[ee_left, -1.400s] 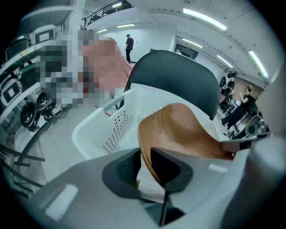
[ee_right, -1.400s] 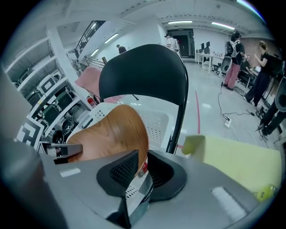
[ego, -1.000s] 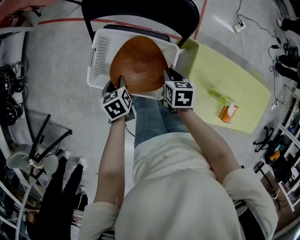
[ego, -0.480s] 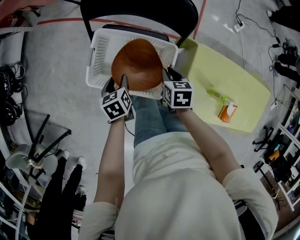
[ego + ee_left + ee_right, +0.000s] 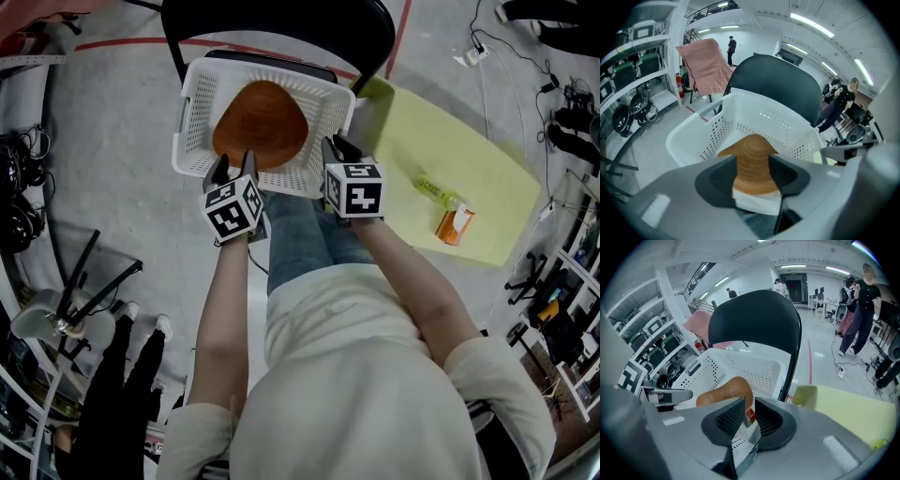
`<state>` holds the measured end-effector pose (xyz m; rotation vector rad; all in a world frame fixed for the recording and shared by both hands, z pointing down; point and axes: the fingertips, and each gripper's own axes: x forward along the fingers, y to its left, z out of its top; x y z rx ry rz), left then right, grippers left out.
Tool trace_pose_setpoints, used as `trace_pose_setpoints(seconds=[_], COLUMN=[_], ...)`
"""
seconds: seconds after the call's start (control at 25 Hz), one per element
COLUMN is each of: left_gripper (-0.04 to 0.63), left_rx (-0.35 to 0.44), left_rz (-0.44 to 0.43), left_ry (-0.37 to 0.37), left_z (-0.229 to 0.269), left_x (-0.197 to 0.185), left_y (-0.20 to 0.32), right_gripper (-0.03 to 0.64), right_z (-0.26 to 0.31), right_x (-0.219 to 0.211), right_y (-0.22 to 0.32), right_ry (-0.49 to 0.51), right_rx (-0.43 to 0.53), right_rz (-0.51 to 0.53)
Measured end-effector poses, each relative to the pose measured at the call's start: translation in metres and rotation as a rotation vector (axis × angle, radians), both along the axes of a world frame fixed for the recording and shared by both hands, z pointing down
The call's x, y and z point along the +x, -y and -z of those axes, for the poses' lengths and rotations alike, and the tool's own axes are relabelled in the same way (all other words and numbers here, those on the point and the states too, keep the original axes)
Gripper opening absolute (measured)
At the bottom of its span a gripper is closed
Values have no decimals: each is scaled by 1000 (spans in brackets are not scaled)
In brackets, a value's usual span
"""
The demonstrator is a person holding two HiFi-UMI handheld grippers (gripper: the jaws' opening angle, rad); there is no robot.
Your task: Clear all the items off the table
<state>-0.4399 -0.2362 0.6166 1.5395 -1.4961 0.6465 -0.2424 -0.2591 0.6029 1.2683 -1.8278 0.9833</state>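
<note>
The brown wooden bowl [image 5: 261,125] lies tilted inside the white perforated basket [image 5: 192,103] on the black chair [image 5: 281,28]. My left gripper [image 5: 232,161] hovers at the basket's near rim. Its jaws have just been opening and now stand wide, and the bowl [image 5: 752,159] shows between them but clear of the pads. My right gripper [image 5: 334,147] is at the basket's near right corner with its jaws close together. A small red-and-white thing [image 5: 749,416] shows in the narrow gap; whether it is held is unclear. The bowl [image 5: 724,392] sits left of those jaws.
A yellow table [image 5: 469,159] stands to the right with a green item [image 5: 436,190] and an orange packet [image 5: 457,226] on it. Cables and a power strip [image 5: 469,56] lie on the floor beyond. Shelving and stands crowd the left side.
The bowl has left both grippers and dropped from above the rim into the basket, sliding left. The left jaws have spread apart. Both hands stayed where they were.
</note>
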Motion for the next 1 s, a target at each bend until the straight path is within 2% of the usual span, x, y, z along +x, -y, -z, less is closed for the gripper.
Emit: trace_pose_setpoints(seconds=[0.28, 0.64, 0.8, 1.0], left_gripper=[198, 47, 14, 11], left_rx=[-7, 12, 25, 34], left_rz=[11, 10, 6, 0], left_ry=[-1, 15, 18, 7], left_z=[3, 20, 29, 38], left_x=[-2, -3, 1, 8], left_y=[-3, -9, -11, -17], right_gripper=[57, 23, 11, 0], right_z=[5, 17, 23, 30], right_x=[-4, -10, -8, -5], right_y=[-1, -3, -6, -13], right_ry=[5, 4, 2, -2], right_rx=[6, 21, 26, 32], right_rz=[13, 50, 74, 97])
